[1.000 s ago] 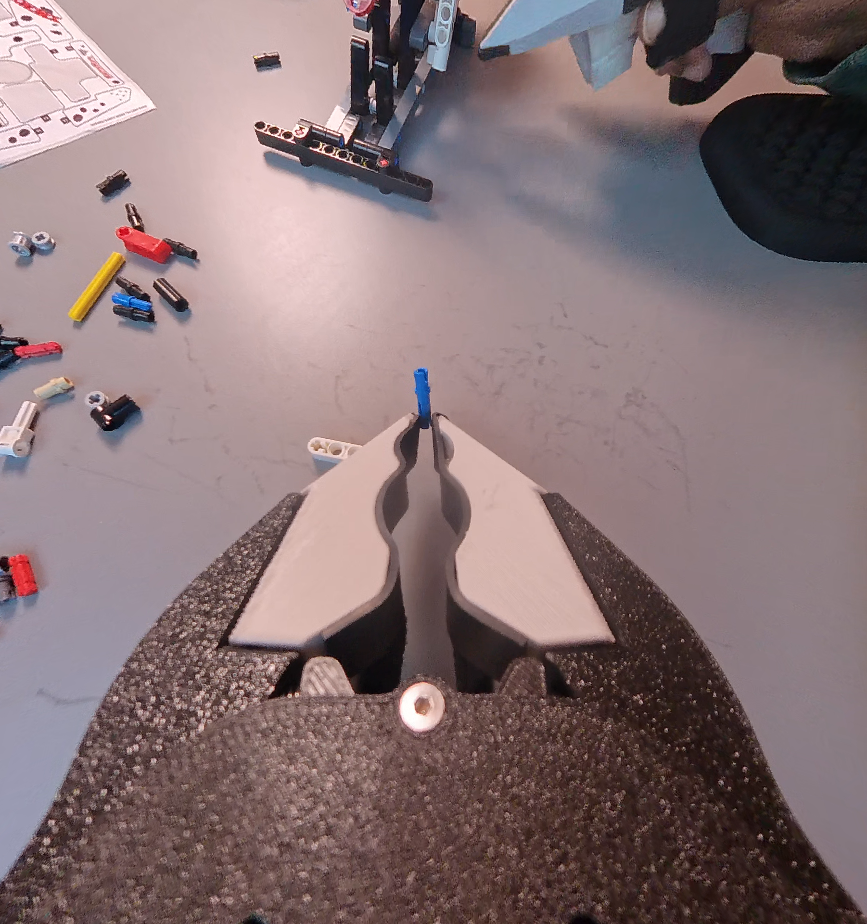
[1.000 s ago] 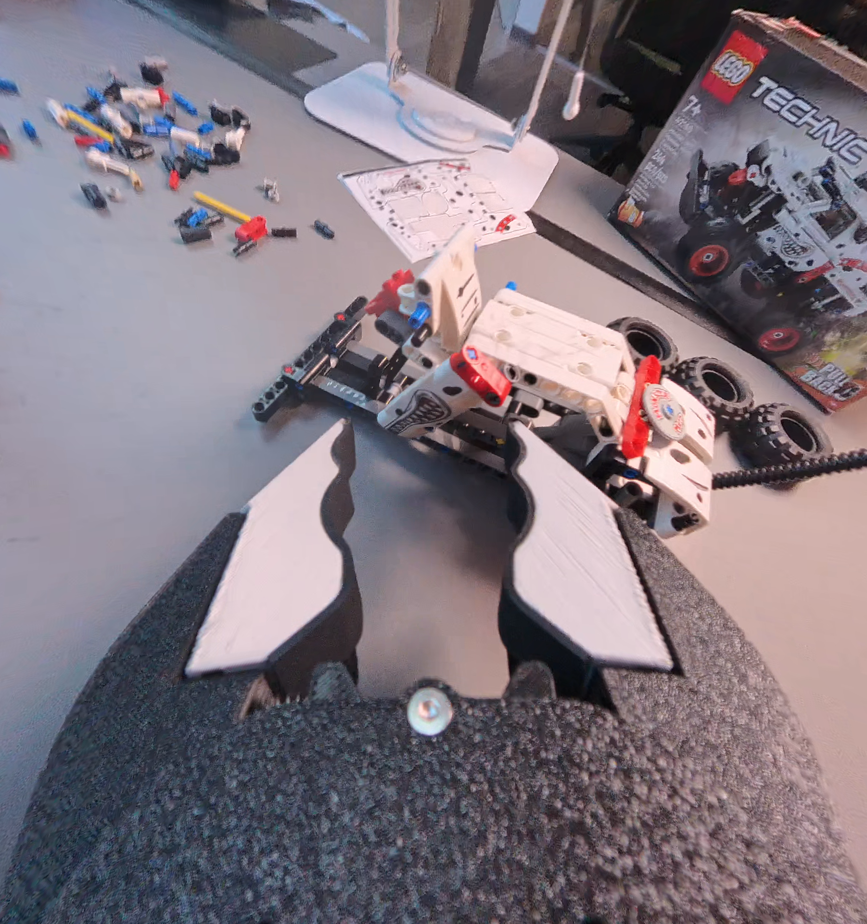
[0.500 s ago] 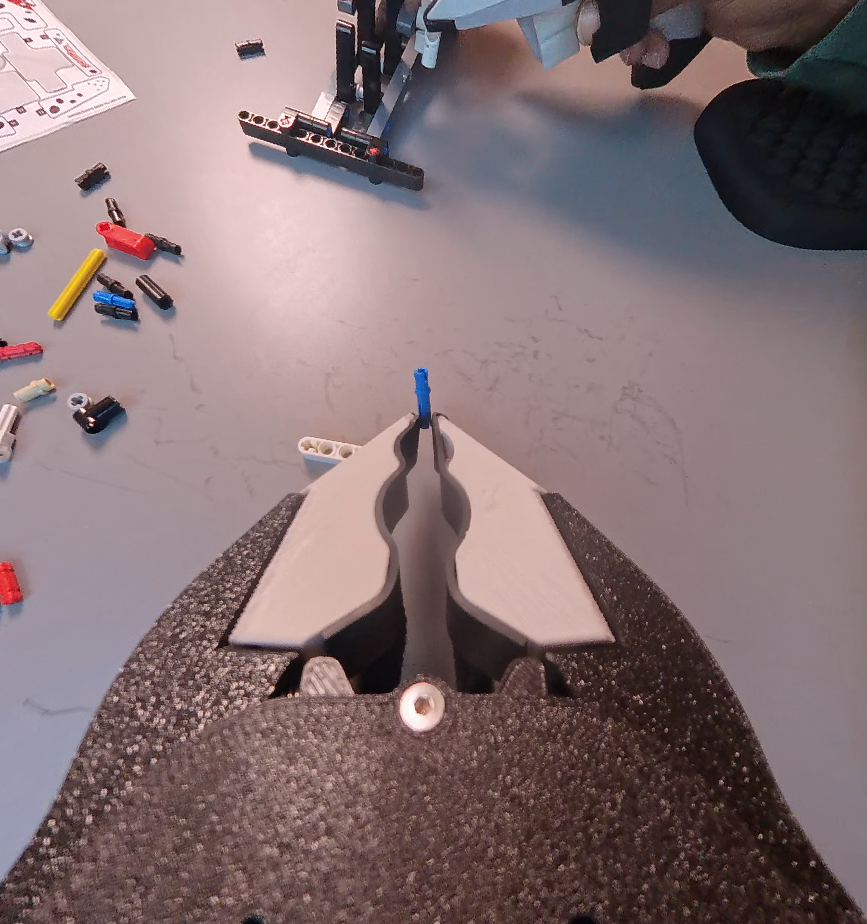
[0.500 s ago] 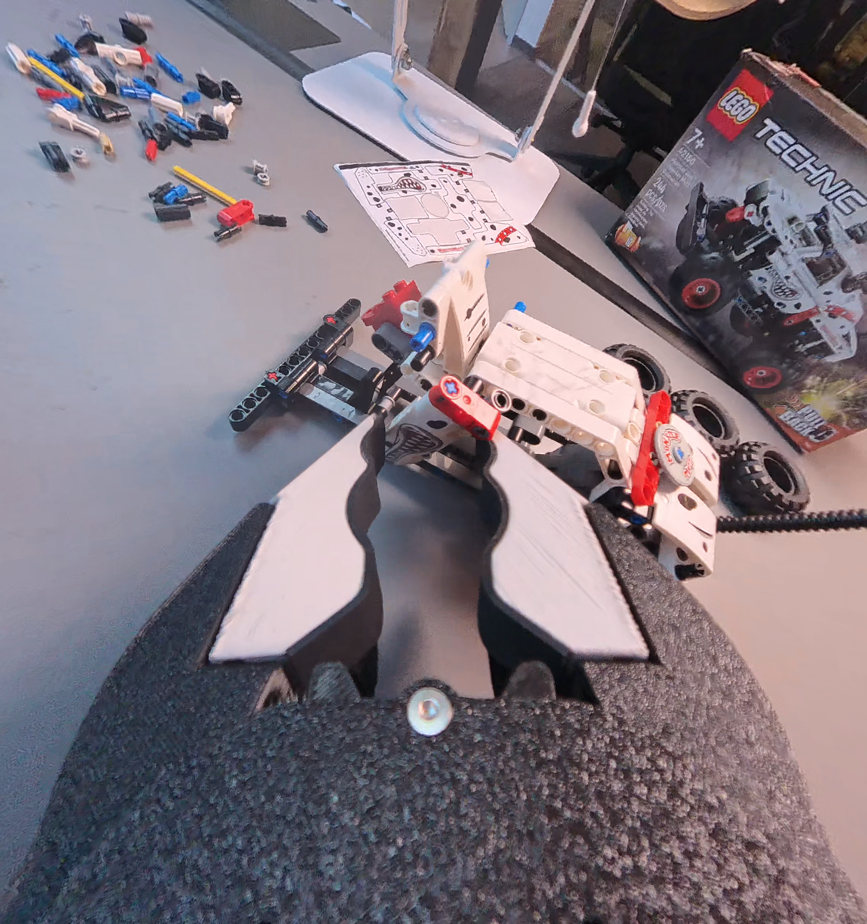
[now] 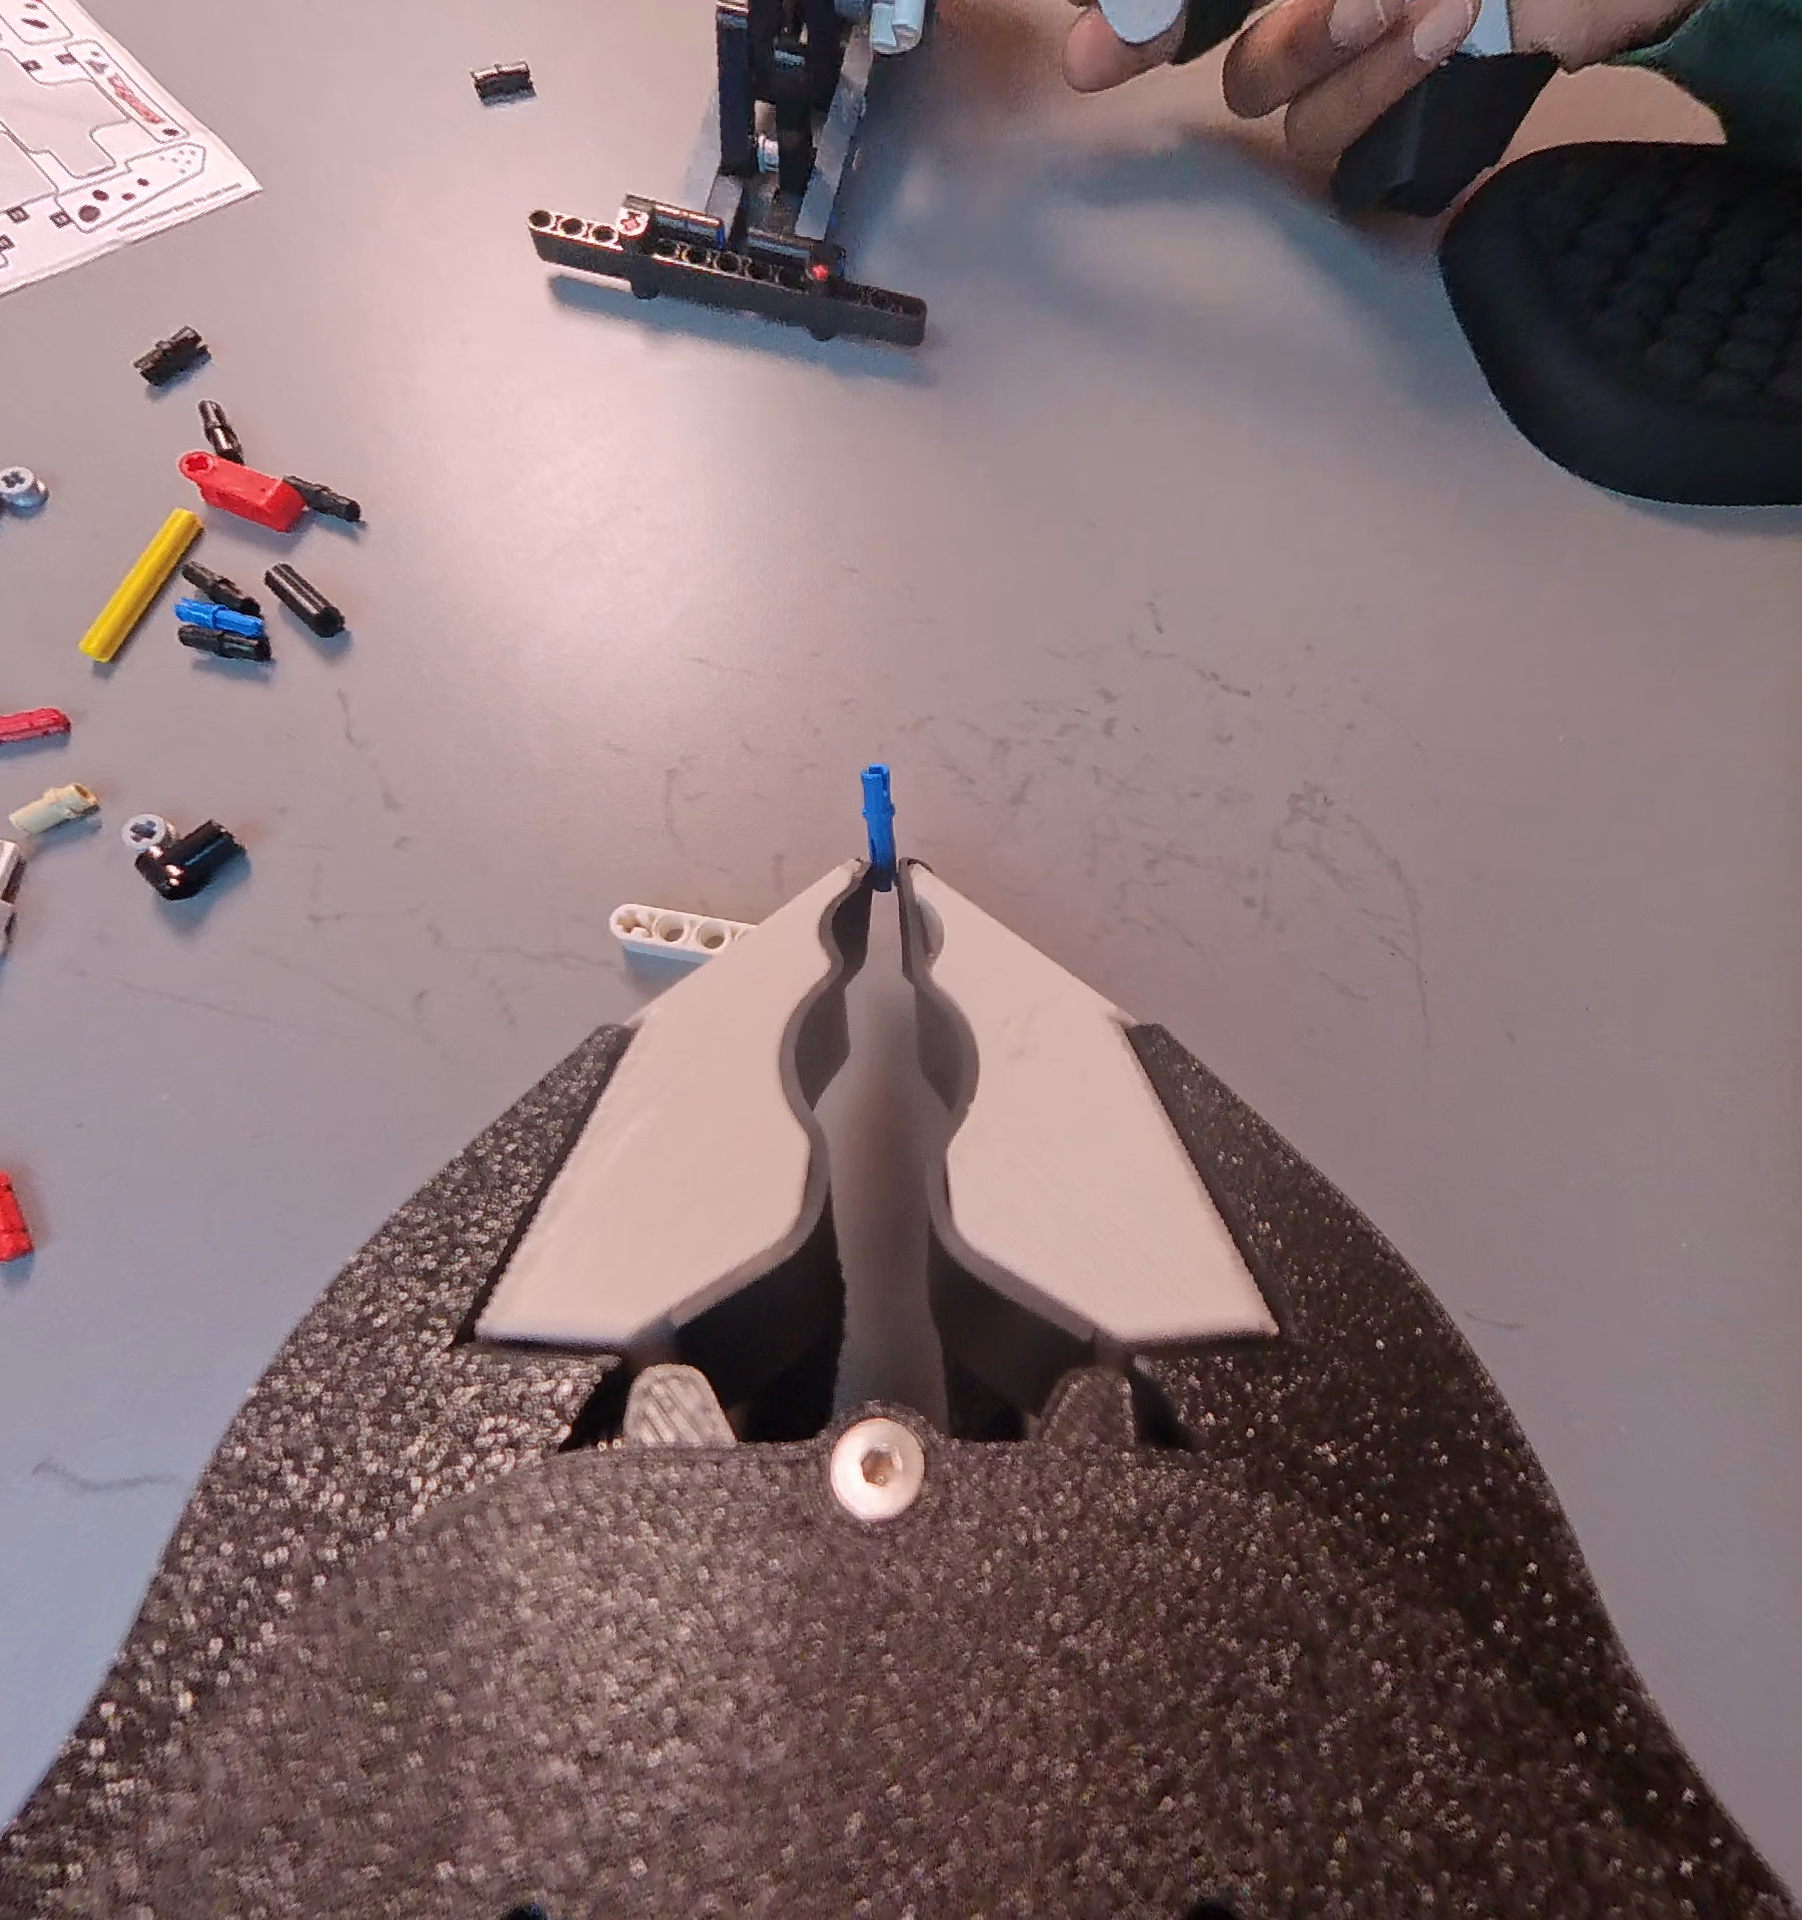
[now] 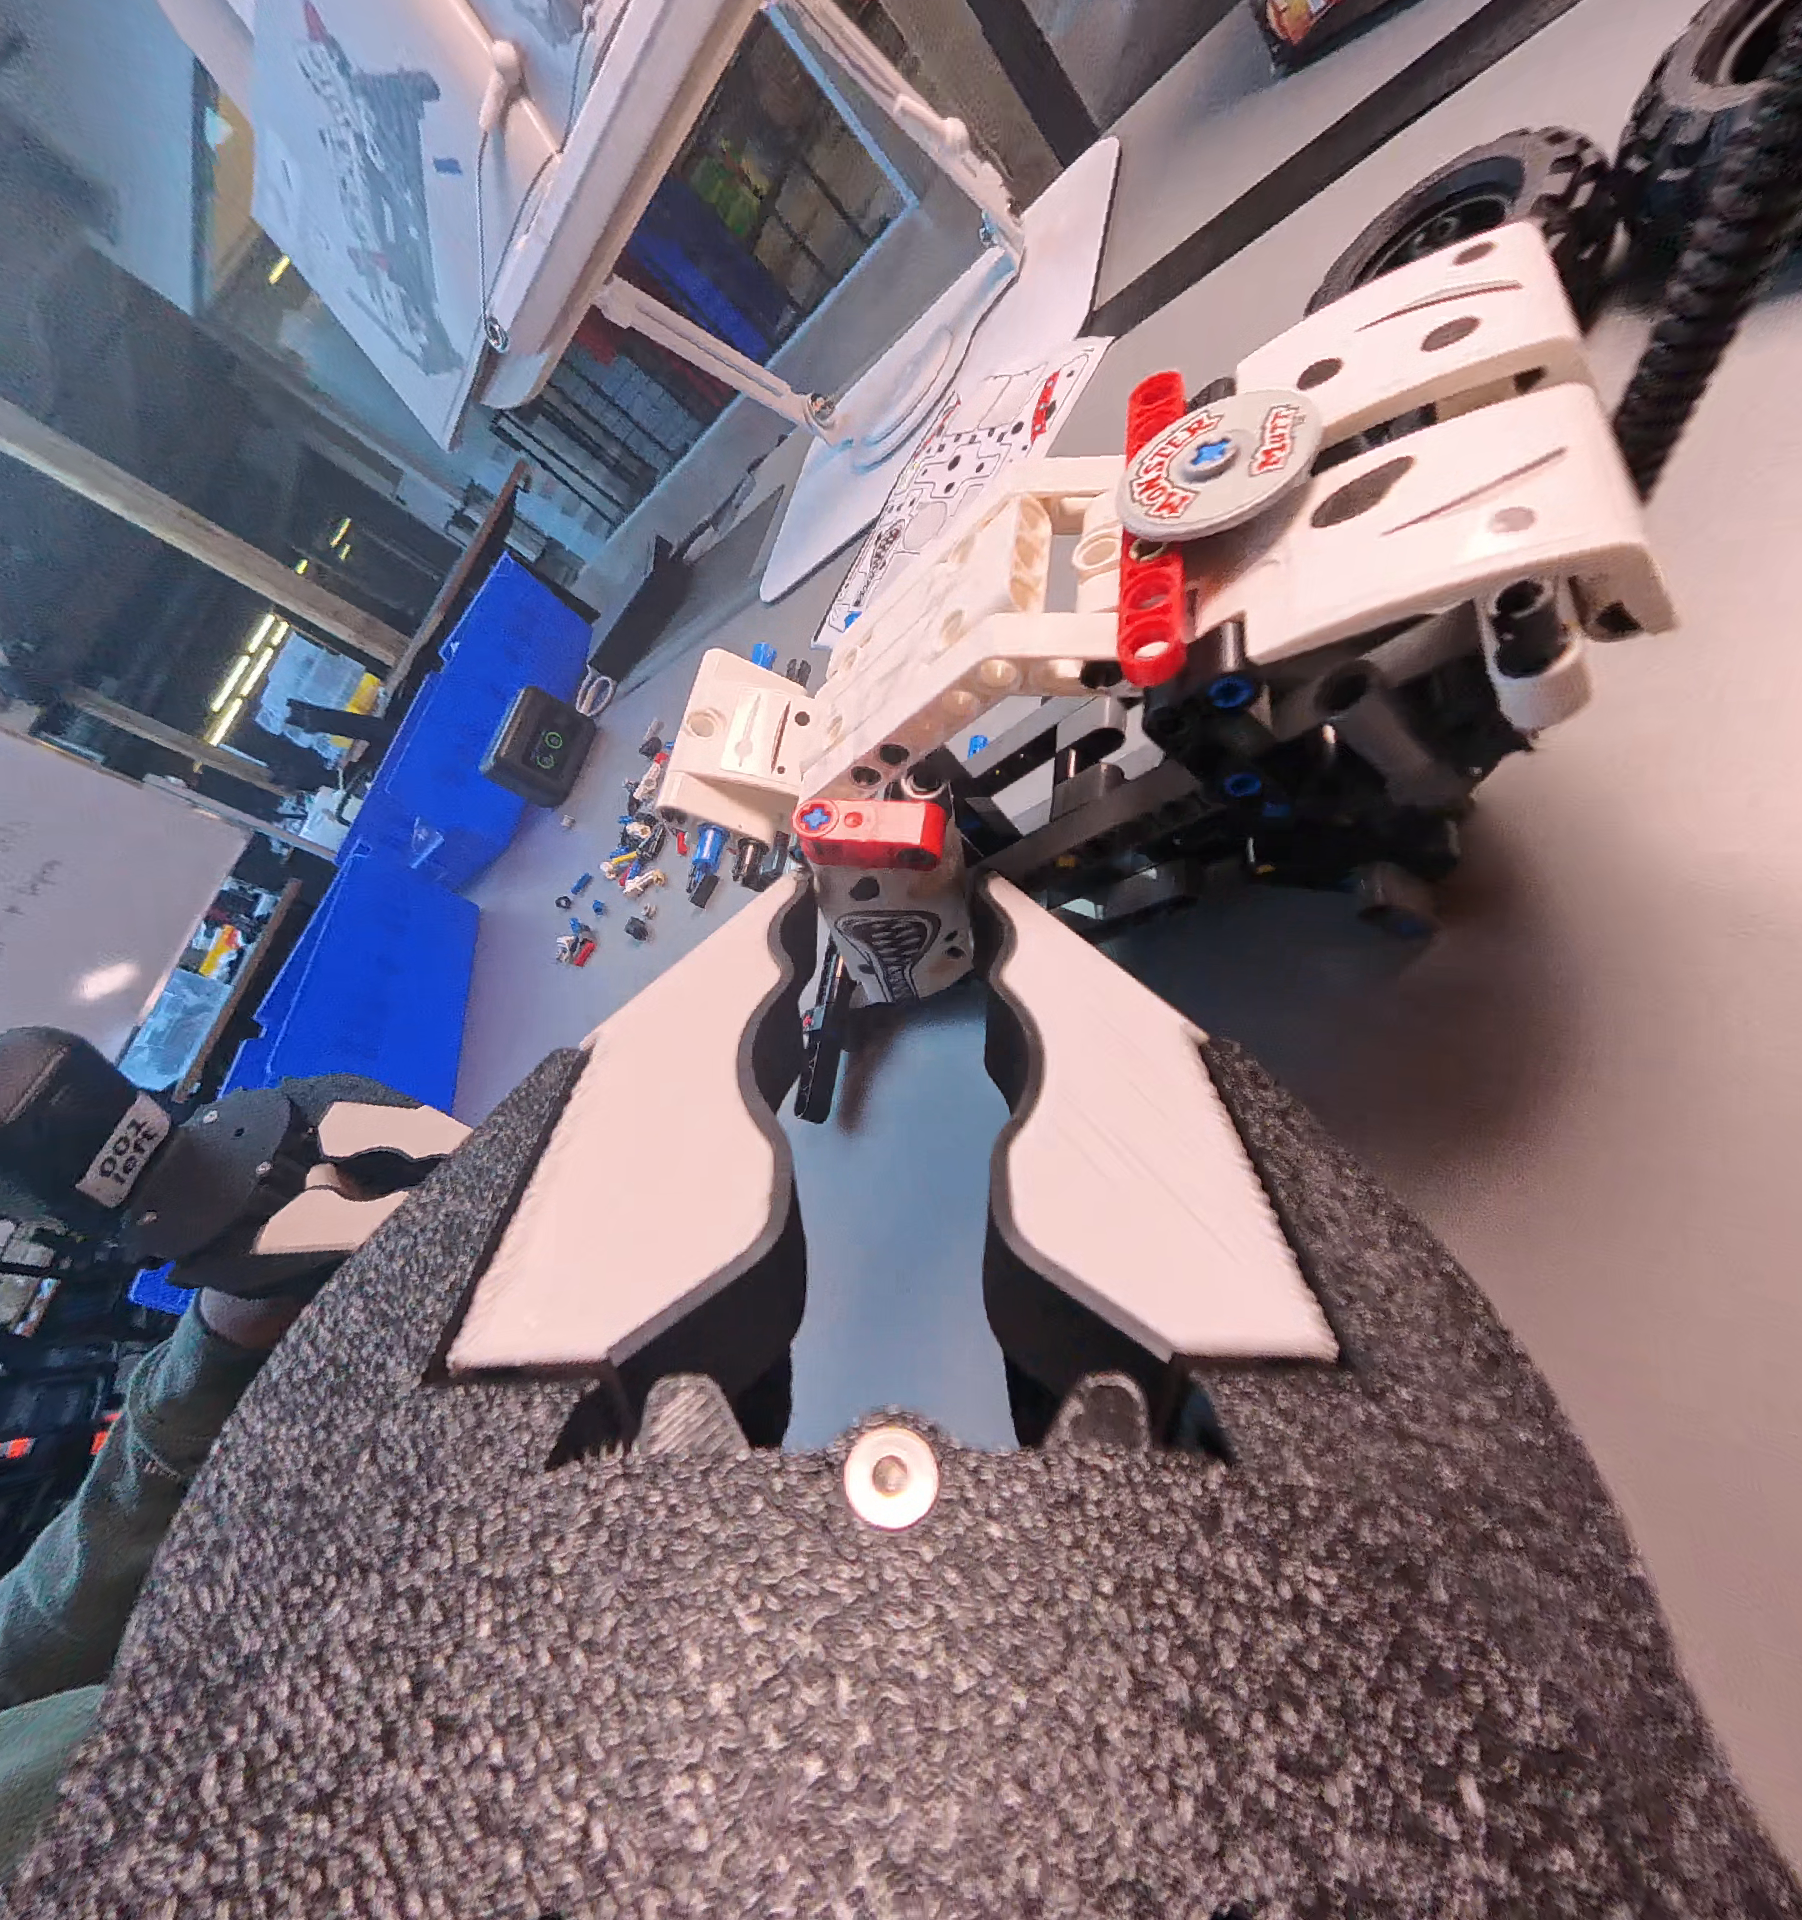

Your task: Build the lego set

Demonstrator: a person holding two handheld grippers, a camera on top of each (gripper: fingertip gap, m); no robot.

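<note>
The truck model (image 6: 1240,665) is tilting up off the counter (image 5: 1084,644); I'm closing my right gripper (image 6: 892,914) jaws on its stiff front panel, while my left gripper (image 5: 881,883) pinches a light, slippery blue pin (image 5: 878,821) well short of it.

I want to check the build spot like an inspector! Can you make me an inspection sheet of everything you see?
Surface: grey table, scuffed.
Job's things: half-built white truck model; blue pin; sticker sheet.
Clutter: loose pieces at left, including yellow axle, red connector, white beam; spare tyres.
Grippers: left gripper jaws shut on the blue pin; right gripper jaws clamped on the model's printed front piece.
Cables: black coiled cord.
Surroundings: blue bins, white stand.
</note>
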